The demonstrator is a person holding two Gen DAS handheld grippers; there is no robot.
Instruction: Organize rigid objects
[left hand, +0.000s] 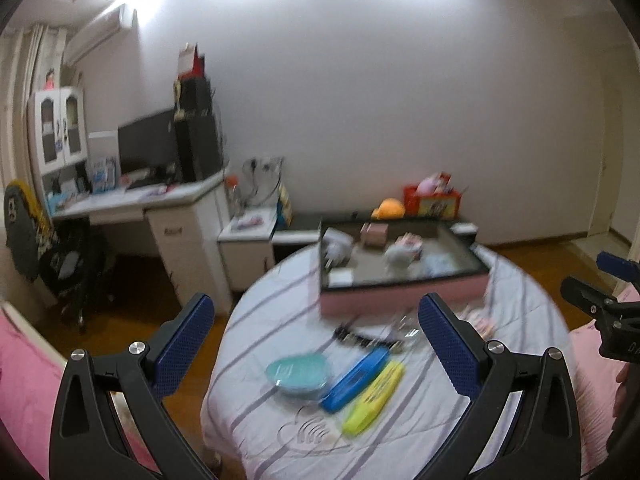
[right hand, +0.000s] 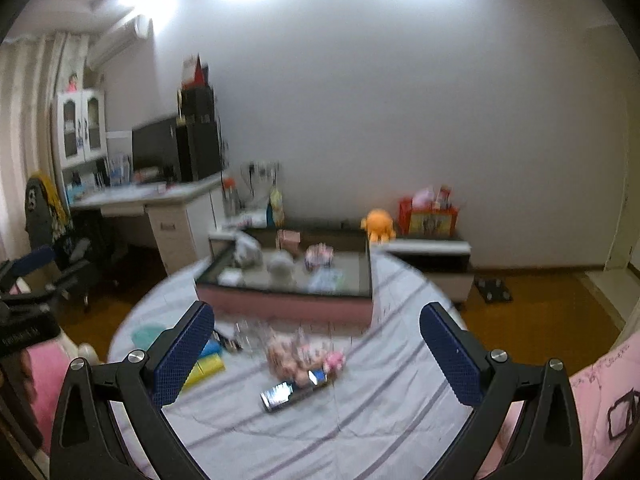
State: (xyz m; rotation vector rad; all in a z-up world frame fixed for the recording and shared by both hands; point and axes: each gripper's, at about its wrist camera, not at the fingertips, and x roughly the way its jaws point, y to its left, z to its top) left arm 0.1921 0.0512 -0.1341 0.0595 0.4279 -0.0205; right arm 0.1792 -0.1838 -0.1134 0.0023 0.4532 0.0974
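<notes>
Both grippers held high over the round table with grey-striped cloth (left hand: 400,432), fingers spread wide, nothing held. Left gripper (left hand: 316,344) above teal oval case (left hand: 298,372), blue marker (left hand: 356,376), yellow highlighter (left hand: 374,396). Right gripper (right hand: 316,344) above shiny silver wrapped bar (right hand: 280,394). Pink-sided tray (right hand: 280,304) just behind. Risk: loose cloth lets slim pens skid; side-by-side pens invite a double pinch; blur hides small clutter.

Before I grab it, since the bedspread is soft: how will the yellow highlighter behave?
The yellow highlighter looks like hard plastic, so probably stiff and light. Its smooth, rounded body may slip or roll. The blue highlighter alongside could shift too.
</notes>
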